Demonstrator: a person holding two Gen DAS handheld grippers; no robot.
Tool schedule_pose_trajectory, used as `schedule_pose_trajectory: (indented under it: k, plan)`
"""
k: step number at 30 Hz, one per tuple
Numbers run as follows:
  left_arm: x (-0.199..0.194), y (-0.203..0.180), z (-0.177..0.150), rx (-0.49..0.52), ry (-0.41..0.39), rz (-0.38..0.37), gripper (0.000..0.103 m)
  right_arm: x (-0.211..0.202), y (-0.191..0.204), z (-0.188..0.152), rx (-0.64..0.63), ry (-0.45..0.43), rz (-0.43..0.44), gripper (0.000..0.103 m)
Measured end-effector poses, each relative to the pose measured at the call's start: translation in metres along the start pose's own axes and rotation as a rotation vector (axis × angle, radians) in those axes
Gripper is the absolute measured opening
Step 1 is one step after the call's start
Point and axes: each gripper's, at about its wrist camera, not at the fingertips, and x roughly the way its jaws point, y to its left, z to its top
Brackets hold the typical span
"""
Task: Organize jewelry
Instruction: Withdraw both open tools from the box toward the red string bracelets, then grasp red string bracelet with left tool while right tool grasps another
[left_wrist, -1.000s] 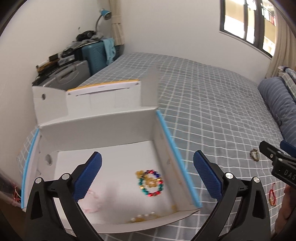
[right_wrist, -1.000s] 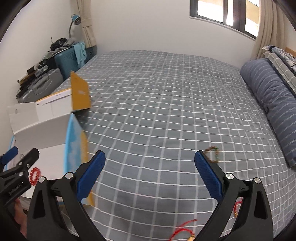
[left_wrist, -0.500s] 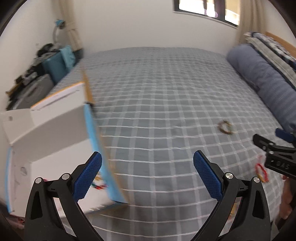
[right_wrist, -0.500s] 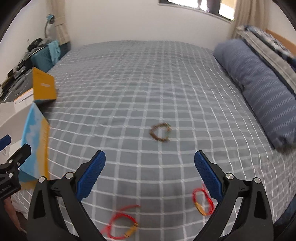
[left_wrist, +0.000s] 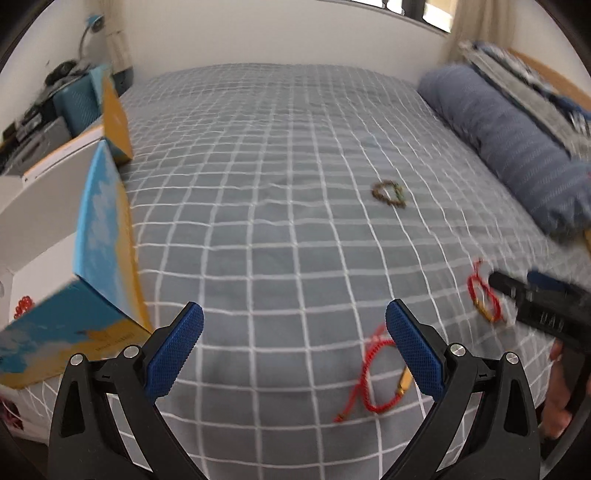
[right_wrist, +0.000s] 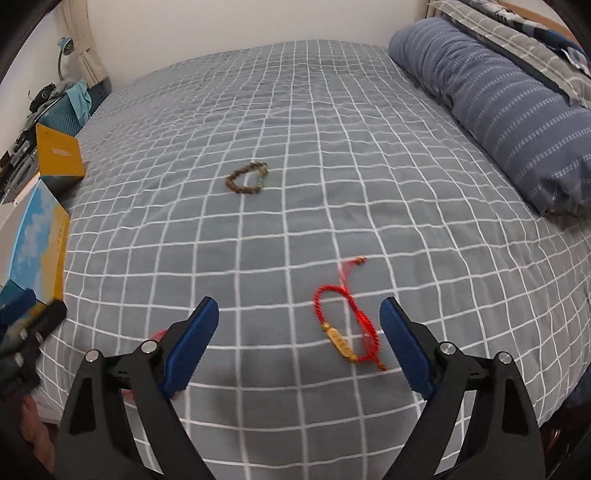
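Two red cord bracelets with gold charms lie on the grey checked bed. One (left_wrist: 376, 373) lies just by my left gripper's right finger; the other (right_wrist: 347, 325) lies between my right gripper's fingers, a little ahead, and shows in the left wrist view (left_wrist: 484, 295) too. A brown bead bracelet (right_wrist: 246, 178) lies farther out mid-bed (left_wrist: 388, 192). The open white box (left_wrist: 40, 229) with blue-and-yellow outside stands at the left, with a red bead bracelet (left_wrist: 23, 305) inside. My left gripper (left_wrist: 293, 350) and right gripper (right_wrist: 299, 343) are both open and empty, low over the bed's near edge.
A long blue striped pillow (right_wrist: 517, 110) lies along the right side of the bed. Cases, a lamp and clutter (left_wrist: 55, 99) stand against the wall at the far left. The bed's near edge drops off just below the grippers.
Both grippers have swung right, away from the box and toward the loose bracelets. The left one was over the box interior; now it faces the bed. Both stayed open.
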Motion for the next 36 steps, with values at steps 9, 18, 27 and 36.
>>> schedule_pose_trajectory:
  k: [9, 18, 27, 36]
  plan:
    - [0.028, -0.049, -0.030, 0.095, 0.050, -0.009, 0.097, 0.031, -0.027, -0.015, 0.020, 0.073, -0.001, 0.073]
    - [0.052, -0.061, -0.040, 0.108, 0.075, -0.023, 0.097, 0.053, -0.027, -0.019, 0.012, 0.117, -0.001, 0.053]
    - [0.066, -0.071, -0.048, 0.122, 0.141, -0.088, 0.067, 0.060, -0.030, -0.019, 0.023, 0.126, -0.012, 0.028]
    - [0.061, -0.060, -0.042, 0.077, 0.148, -0.094, 0.016, 0.058, -0.031, -0.018, 0.032, 0.116, -0.011, 0.011]
